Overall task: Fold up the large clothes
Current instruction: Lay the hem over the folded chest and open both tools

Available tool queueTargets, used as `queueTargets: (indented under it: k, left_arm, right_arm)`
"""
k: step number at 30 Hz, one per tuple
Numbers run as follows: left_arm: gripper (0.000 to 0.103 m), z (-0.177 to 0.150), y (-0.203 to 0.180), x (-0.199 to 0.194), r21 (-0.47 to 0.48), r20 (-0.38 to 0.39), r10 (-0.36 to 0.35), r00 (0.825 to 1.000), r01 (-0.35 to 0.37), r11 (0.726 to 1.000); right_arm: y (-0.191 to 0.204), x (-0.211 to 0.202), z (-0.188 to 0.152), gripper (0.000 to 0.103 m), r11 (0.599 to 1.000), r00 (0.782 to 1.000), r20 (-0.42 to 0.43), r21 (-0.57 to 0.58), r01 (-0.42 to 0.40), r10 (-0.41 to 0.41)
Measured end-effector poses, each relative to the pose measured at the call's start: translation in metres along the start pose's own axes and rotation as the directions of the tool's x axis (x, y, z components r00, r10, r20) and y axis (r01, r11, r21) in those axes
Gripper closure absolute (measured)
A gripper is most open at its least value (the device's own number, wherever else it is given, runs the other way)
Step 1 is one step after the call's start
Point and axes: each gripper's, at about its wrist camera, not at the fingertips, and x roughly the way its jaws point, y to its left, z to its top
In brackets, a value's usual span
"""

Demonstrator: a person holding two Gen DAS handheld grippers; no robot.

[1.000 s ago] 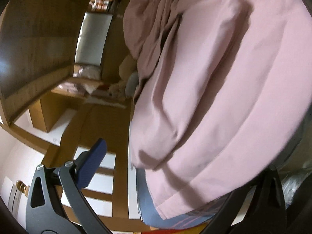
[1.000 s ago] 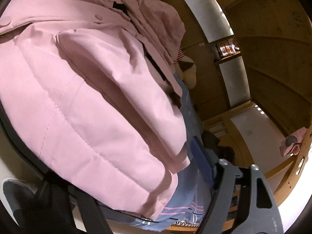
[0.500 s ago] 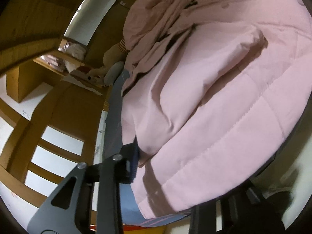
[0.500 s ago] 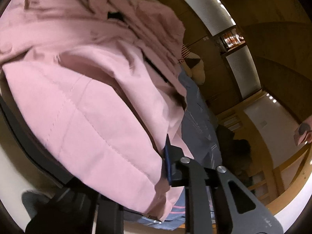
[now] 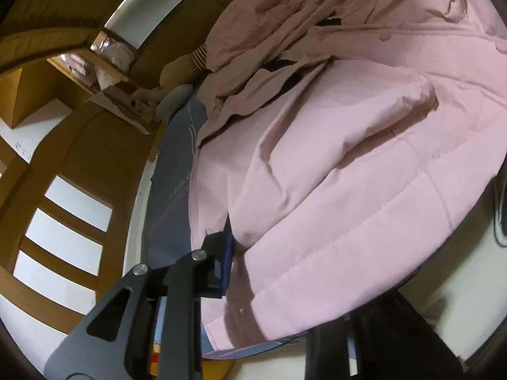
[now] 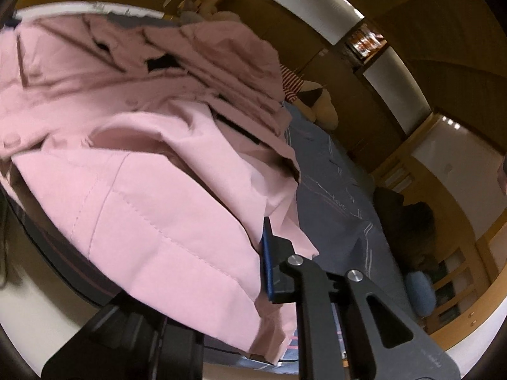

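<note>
Light was warm, dim, indoor; source unclear. White panels (image 5: 60, 240) glared. Soft shadows lay in pink jacket (image 5: 348, 158) folds. Right wrist view was motion-blurred, left sharper. Fisheye bent edges hard; corners were vignetted black.

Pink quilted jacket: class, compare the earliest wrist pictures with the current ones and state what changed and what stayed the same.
Both grippers stood open beside the hem; now the left gripper and the right gripper have closed on the pink quilted jacket, and their jaws are closing further. The hem looks gathered and lifted. The jacket's upper part and the grey bedsheet stay as they were.
</note>
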Motion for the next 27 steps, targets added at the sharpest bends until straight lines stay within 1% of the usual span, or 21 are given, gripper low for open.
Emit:
queueTargets:
  k: [3, 7, 8, 11, 14, 17, 18, 20, 22, 27]
  left_arm:
    - [0.084, 0.006, 0.010, -0.004, -0.055, 0.003, -0.029, 1.000, 0.029, 0.998]
    - [0.087, 0.011, 0.025, -0.010, -0.145, 0.019, -0.070, 0.997, 0.072, 0.987]
    - [0.087, 0.013, 0.030, -0.011, -0.176, 0.022, -0.082, 0.996, 0.084, 0.981]
    - [0.088, 0.014, 0.038, -0.012, -0.230, 0.030, -0.107, 0.994, 0.111, 0.967]
    - [0.088, 0.017, 0.051, -0.012, -0.300, 0.032, -0.145, 0.989, 0.148, 0.942]
    - [0.088, 0.023, 0.061, -0.014, -0.341, 0.057, -0.158, 0.986, 0.168, 0.925]
    - [0.088, 0.024, 0.065, -0.016, -0.354, 0.067, -0.162, 0.984, 0.175, 0.919]
    - [0.088, 0.029, 0.076, -0.018, -0.393, 0.091, -0.182, 0.979, 0.203, 0.897]
    - [0.088, 0.034, 0.083, -0.021, -0.415, 0.111, -0.190, 0.976, 0.219, 0.883]
    - [0.088, 0.050, 0.104, -0.026, -0.464, 0.168, -0.187, 0.968, 0.245, 0.851]
  right_arm:
    - [-0.008, -0.001, 0.005, 0.090, 0.998, 1.000, -0.005, 0.059, -0.029, 0.030]
    - [-0.019, -0.004, 0.012, 0.091, 0.984, 0.999, 0.003, 0.169, -0.052, 0.052]
    - [-0.021, -0.004, 0.014, 0.092, 0.980, 0.998, 0.006, 0.190, -0.059, 0.059]
    - [-0.025, -0.006, 0.020, 0.093, 0.971, 0.997, 0.020, 0.228, -0.075, 0.072]
    - [-0.034, -0.008, 0.028, 0.094, 0.958, 0.995, 0.041, 0.270, -0.097, 0.089]
    - [-0.043, -0.011, 0.035, 0.094, 0.943, 0.992, 0.064, 0.309, -0.127, 0.113]
    - [-0.047, -0.011, 0.038, 0.094, 0.934, 0.990, 0.080, 0.330, -0.140, 0.120]
    - [-0.056, -0.011, 0.042, 0.094, 0.912, 0.983, 0.108, 0.370, -0.177, 0.147]
    - [-0.065, -0.009, 0.046, 0.094, 0.887, 0.977, 0.134, 0.413, -0.205, 0.164]
    - [-0.087, -0.007, 0.058, 0.094, 0.830, 0.962, 0.198, 0.493, -0.261, 0.185]
